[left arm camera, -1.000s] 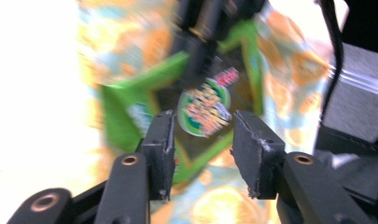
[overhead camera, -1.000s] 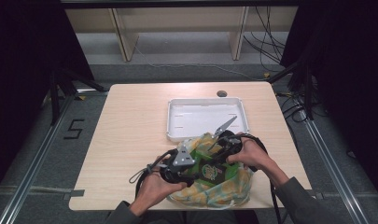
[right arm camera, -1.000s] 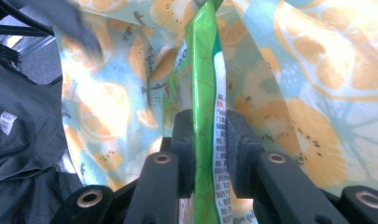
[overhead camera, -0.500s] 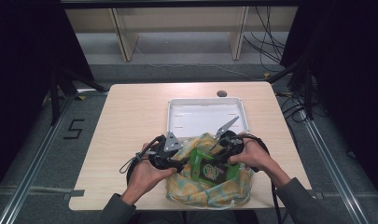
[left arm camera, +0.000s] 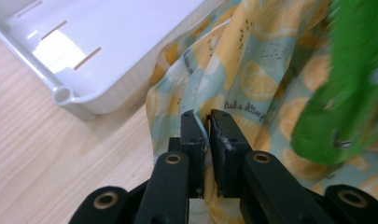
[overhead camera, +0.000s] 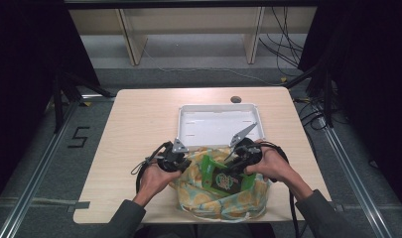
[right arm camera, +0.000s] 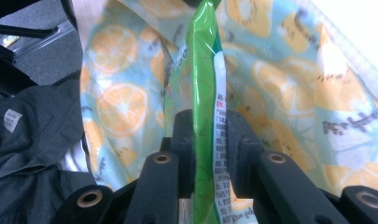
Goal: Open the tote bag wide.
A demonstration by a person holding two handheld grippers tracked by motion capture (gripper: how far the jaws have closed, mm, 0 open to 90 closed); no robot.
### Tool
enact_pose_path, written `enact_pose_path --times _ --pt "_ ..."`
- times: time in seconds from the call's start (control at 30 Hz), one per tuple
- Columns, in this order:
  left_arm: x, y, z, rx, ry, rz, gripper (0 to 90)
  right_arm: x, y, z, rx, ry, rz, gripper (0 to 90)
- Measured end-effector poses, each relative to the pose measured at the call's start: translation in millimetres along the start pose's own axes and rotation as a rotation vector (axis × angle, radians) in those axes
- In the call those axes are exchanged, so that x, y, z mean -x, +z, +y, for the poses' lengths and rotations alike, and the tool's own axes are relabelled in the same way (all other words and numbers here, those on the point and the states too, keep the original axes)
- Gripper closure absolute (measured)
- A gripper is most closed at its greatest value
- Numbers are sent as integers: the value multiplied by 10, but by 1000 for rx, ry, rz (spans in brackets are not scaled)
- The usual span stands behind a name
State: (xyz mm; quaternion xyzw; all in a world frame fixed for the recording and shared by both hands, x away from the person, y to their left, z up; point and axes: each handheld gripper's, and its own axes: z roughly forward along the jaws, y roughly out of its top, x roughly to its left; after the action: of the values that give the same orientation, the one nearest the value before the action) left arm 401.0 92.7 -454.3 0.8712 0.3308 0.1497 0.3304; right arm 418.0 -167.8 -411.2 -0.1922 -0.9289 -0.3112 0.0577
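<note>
Left gripper [overhead camera: 181, 161], at the near left of the lemon-print cloth bag [overhead camera: 223, 198]: jaws just closed, now pinched on the bag's rim fabric [left arm camera: 206, 116], fold caught between the pads. White tray [left arm camera: 107, 51] just beyond and left of those jaws, on the wooden table [overhead camera: 139, 124]. Green snack packet [overhead camera: 222, 178] right of the left jaws, standing in the bag's mouth. Right gripper [overhead camera: 238, 166]: jaws clamped on the packet's edge [right arm camera: 207, 140], bag cloth behind and on both sides.
</note>
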Motion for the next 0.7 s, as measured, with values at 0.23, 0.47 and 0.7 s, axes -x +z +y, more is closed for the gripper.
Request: enact_pose_path --times 0.23,0.47,0.7 --pt "-16 71 -40 -11 -20 -22 784 -50 -116 45 53 23 -31 764" --pt "15 -114 5 50 -49 -28 519 -43 -230 51 100 33 -48 764" --pt "46 -402 -2 112 -82 -50 389 -42 -310 56 114 35 -56 764"
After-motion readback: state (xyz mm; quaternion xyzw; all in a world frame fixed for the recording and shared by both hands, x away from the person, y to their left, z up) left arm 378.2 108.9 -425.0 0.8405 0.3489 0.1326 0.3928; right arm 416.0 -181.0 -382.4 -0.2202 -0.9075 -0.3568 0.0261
